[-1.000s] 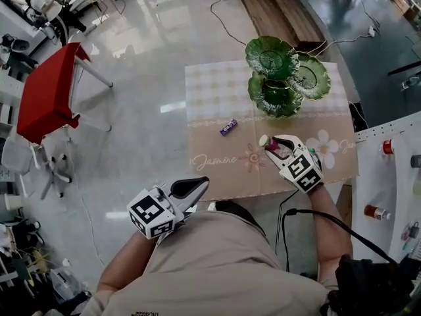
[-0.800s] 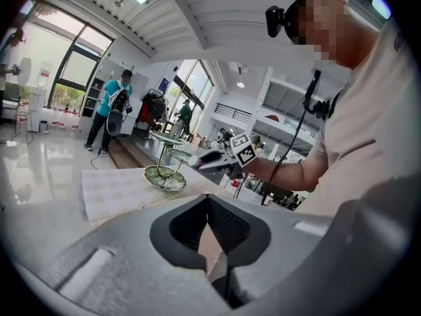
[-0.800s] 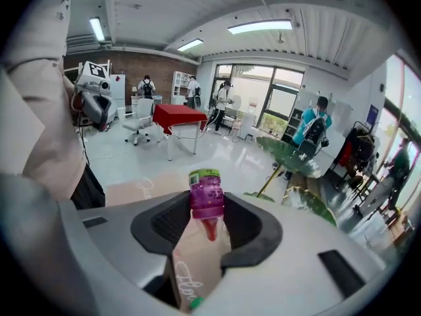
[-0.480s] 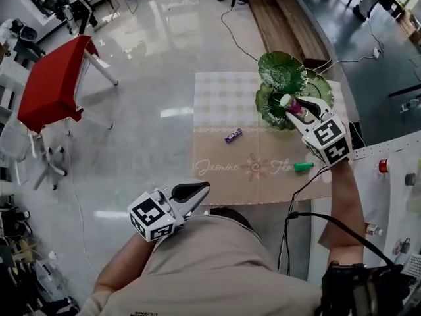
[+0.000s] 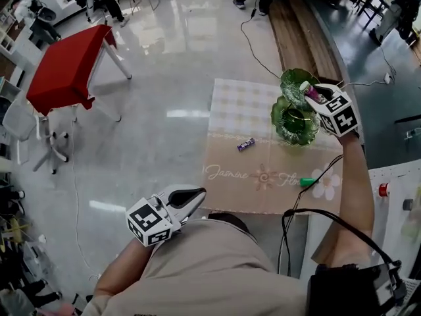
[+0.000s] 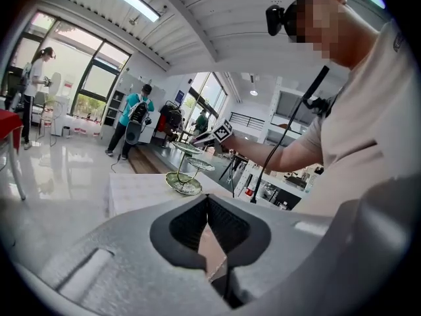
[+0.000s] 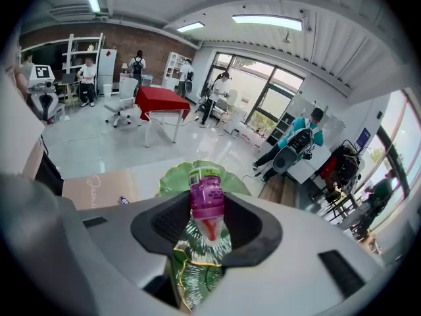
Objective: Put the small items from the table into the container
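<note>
Head view is showing the left gripper (image 5: 196, 196) hanging by the person's torso, jaws together, much as a second ago. Beyond it, a green item (image 5: 306, 182) and a purple-wrapped item (image 5: 246, 144) are lying on the tablecloth (image 5: 230, 107), whose script is reading "Jasmine". Farthest off, the right gripper (image 5: 312, 91), low over that cloth a second ago, is now hovering above the green tiered stand (image 5: 295, 122), clamping a small purple-labelled bottle (image 7: 206, 196); the label's print is too small to read.
</note>
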`<control>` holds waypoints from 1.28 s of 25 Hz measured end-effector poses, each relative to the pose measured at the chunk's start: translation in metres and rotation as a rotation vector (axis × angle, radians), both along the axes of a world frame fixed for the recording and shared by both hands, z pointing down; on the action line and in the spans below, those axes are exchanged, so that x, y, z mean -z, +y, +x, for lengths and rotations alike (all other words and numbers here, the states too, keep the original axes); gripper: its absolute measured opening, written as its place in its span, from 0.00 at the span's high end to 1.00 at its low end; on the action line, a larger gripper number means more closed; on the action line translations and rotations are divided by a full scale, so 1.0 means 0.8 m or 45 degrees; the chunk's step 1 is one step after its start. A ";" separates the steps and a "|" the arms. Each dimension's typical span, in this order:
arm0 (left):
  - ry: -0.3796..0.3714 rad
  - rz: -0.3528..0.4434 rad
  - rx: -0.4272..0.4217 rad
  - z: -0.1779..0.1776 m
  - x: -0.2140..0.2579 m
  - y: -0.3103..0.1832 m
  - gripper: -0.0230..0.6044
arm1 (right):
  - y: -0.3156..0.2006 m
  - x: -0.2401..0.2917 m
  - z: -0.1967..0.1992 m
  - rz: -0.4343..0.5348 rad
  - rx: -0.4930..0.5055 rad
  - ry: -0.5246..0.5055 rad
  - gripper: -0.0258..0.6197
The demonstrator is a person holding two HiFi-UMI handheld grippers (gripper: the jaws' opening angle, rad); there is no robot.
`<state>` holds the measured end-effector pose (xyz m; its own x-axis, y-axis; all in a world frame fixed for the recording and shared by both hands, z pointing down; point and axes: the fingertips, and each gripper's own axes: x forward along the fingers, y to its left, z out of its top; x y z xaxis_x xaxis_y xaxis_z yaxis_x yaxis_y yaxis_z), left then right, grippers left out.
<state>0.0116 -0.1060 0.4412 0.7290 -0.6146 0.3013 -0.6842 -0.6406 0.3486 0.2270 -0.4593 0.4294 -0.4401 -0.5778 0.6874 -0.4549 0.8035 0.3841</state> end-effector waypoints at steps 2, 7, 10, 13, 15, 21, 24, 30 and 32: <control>-0.003 -0.004 0.030 -0.008 0.000 0.003 0.95 | -0.018 -0.008 -0.005 -0.012 0.002 0.030 0.70; -0.015 -0.014 0.086 -0.027 -0.002 0.010 0.95 | -0.054 -0.037 -0.003 -0.048 -0.029 0.094 0.70; -0.016 -0.023 0.115 -0.037 -0.003 0.015 0.95 | -0.066 -0.049 0.003 -0.060 -0.057 0.114 0.70; -0.024 -0.030 0.133 -0.045 -0.004 0.017 0.95 | -0.078 -0.054 0.008 -0.056 -0.090 0.120 0.70; -0.023 -0.030 0.138 -0.047 -0.004 0.017 0.95 | -0.084 -0.056 0.011 -0.054 -0.103 0.126 0.70; -0.020 -0.033 0.136 -0.054 -0.004 0.021 0.95 | -0.082 -0.055 0.009 -0.051 -0.111 0.135 0.64; -0.015 -0.035 0.128 -0.058 -0.004 0.028 0.95 | -0.077 -0.046 0.008 -0.030 -0.122 0.127 0.58; 0.002 -0.027 0.093 -0.067 -0.003 0.045 0.95 | -0.046 -0.011 0.008 0.050 -0.142 0.092 0.58; 0.008 -0.020 0.072 -0.070 -0.001 0.053 0.95 | -0.029 0.003 0.008 0.089 -0.157 0.075 0.58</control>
